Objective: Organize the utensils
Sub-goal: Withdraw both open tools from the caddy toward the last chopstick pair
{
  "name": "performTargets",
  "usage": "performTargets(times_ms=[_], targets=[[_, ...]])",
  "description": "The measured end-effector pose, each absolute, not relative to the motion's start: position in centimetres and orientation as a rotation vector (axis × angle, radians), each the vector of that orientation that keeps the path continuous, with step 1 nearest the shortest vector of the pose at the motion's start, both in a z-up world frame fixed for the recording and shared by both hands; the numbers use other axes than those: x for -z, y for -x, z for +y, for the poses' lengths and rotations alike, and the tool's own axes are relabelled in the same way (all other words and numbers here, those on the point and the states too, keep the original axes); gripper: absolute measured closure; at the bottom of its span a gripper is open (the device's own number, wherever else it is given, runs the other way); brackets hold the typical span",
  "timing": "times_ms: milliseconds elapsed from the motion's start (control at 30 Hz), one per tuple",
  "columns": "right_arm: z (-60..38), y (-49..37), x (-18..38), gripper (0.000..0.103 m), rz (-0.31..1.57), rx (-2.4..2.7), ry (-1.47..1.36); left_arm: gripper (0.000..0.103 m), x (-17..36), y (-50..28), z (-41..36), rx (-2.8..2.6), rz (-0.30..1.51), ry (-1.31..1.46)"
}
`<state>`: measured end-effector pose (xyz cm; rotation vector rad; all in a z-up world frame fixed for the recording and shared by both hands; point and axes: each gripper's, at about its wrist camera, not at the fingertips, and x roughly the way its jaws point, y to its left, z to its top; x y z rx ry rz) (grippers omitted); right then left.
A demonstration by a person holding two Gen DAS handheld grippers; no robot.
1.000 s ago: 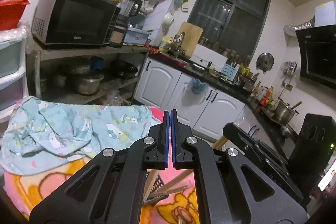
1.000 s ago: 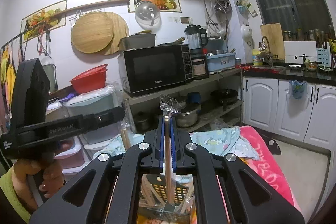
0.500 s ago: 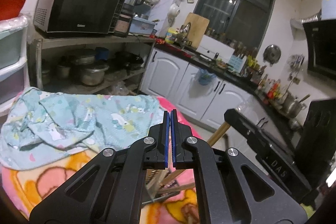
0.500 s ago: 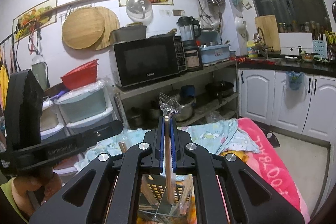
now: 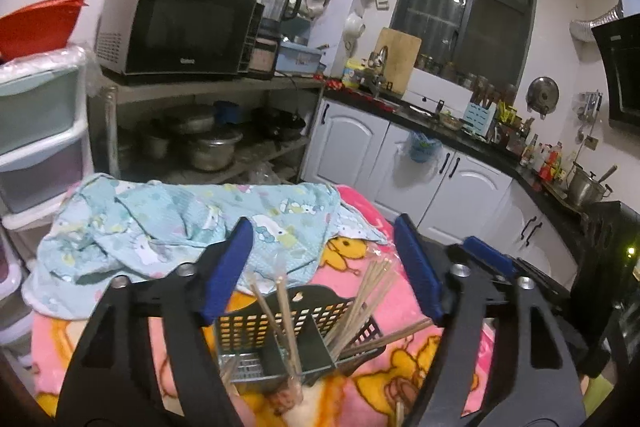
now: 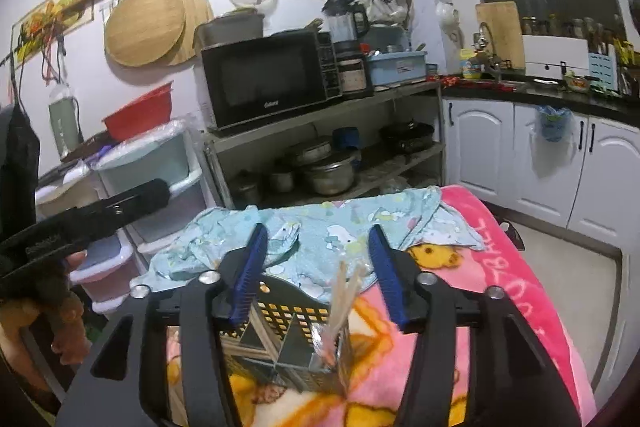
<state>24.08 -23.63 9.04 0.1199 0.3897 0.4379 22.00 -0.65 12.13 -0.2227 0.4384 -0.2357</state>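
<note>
A dark perforated utensil basket (image 5: 256, 327) with compartments sits on the pink blanket. Several wooden chopsticks (image 5: 364, 303) lean in it. My left gripper (image 5: 322, 269) hovers just above and behind the basket; its jaws are opening, with nothing pressed between the blue pads (image 5: 228, 267). In the right wrist view the basket (image 6: 280, 311) holds a plastic-wrapped pair of chopsticks (image 6: 340, 303), standing free between the opening jaws of my right gripper (image 6: 318, 275). Neither pad touches it. A hand (image 6: 60, 307) carries the left gripper at the left edge.
A light blue printed cloth (image 5: 160, 223) lies crumpled behind the basket on the pink cartoon blanket (image 5: 400, 379). Beyond stand plastic drawers (image 5: 36, 147), a metal shelf with a microwave (image 5: 176, 27) and pots, and white cabinets (image 5: 460, 179).
Both grippers went from shut to open and sank toward the basket. The right one let go of the wrapped chopsticks, which now stand in the basket.
</note>
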Motion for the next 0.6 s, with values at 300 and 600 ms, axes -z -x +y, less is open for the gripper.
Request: performTargets(times_ms=[300,600], targets=[[-26.5,-20.8,-9.5,0.032,0.388,-0.384,-0.138,0.011,-13.0,-18.8,0.1,0.252,0.415,0.272],[-27.6,-17.6,-9.7,0.02,0.388,-0.382,-0.139,0.011,-12.2,-16.2,-0.3,0.25,0.434,0.266]])
